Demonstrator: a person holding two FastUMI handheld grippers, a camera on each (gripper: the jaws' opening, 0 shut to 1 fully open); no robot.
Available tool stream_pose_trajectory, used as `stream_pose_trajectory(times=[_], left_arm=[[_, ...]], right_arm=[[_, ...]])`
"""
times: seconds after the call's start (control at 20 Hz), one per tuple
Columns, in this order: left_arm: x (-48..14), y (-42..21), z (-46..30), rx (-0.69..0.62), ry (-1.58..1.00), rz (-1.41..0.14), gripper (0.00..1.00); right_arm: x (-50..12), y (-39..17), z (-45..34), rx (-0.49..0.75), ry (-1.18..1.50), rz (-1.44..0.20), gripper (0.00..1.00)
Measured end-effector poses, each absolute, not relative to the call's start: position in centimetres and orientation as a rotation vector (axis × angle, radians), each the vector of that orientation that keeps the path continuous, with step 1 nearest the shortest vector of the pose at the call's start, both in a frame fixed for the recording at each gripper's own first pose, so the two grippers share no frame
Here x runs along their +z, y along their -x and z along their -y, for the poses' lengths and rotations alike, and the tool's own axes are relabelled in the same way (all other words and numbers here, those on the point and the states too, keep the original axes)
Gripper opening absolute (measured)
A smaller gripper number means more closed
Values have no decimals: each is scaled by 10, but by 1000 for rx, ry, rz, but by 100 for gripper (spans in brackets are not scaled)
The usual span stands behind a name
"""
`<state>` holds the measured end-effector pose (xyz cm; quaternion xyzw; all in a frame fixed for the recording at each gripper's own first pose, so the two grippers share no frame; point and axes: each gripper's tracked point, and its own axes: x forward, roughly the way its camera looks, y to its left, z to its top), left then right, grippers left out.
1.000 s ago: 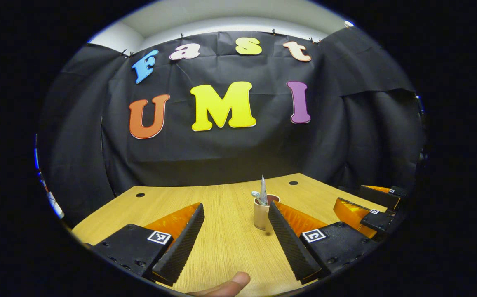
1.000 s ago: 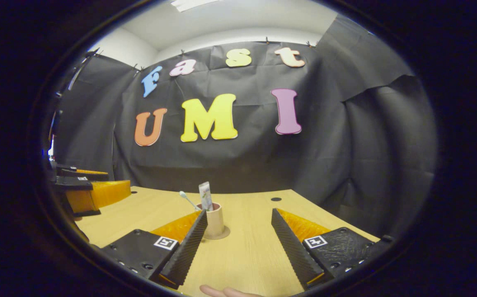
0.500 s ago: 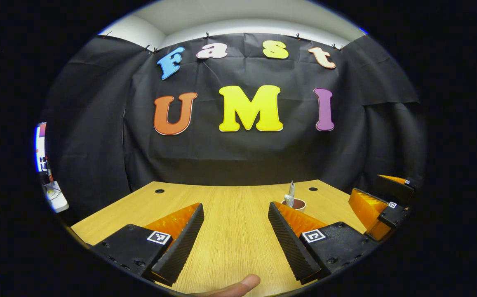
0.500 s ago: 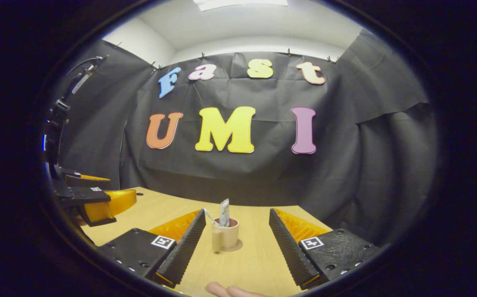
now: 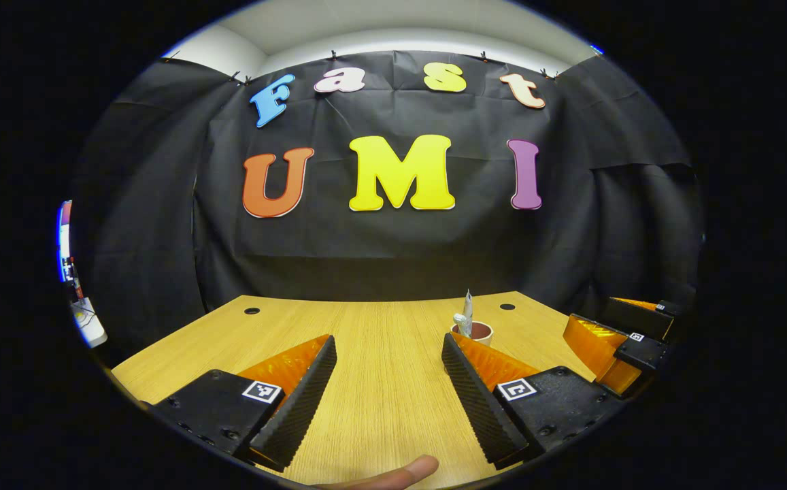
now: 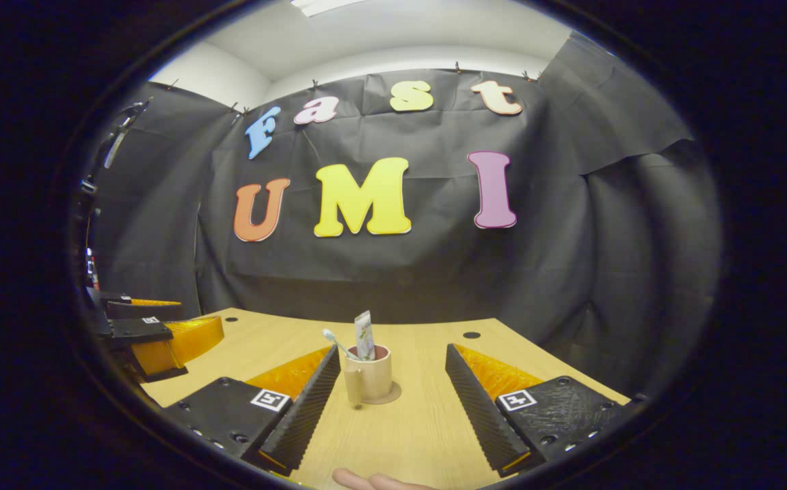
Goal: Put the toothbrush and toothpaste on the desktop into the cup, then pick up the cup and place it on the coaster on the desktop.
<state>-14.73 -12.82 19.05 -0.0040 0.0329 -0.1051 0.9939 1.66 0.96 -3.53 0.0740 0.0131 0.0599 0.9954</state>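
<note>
Black cloth backs a pale wooden desktop (image 6: 427,422) as I hold both tools low over it, each empty and spread wide. From the right gripper view, the cup (image 6: 368,376) stands upright on the round coaster (image 6: 392,394), just beside my right gripper's (image 6: 390,398) left finger, at about eleven o'clock from the gap between its fingers. The toothbrush (image 6: 336,344) leans out of the cup toward ten o'clock and the toothpaste (image 6: 364,335) stands nearly straight in it, so I judge the placing done and the wide jaws a release, not a reach. The cup's handle faces me, clear of the fingers. My left gripper (image 5: 388,381) also has its jaws well apart and grips nothing; in its view the cup rim peeks over its right finger at one o'clock, and the right gripper sits at three o'clock. A fingertip (image 5: 400,471) shows at six o'clock. Nothing touches the cup, which I read as the safest way to leave it.
</note>
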Motion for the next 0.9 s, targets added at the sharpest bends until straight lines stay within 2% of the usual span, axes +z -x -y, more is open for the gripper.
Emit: stream_pose_trajectory(times=[0.9], left_arm=[[177, 143, 141, -217, -4, -86, 99]], right_arm=[[-52, -17, -25, 167, -137, -57, 95]])
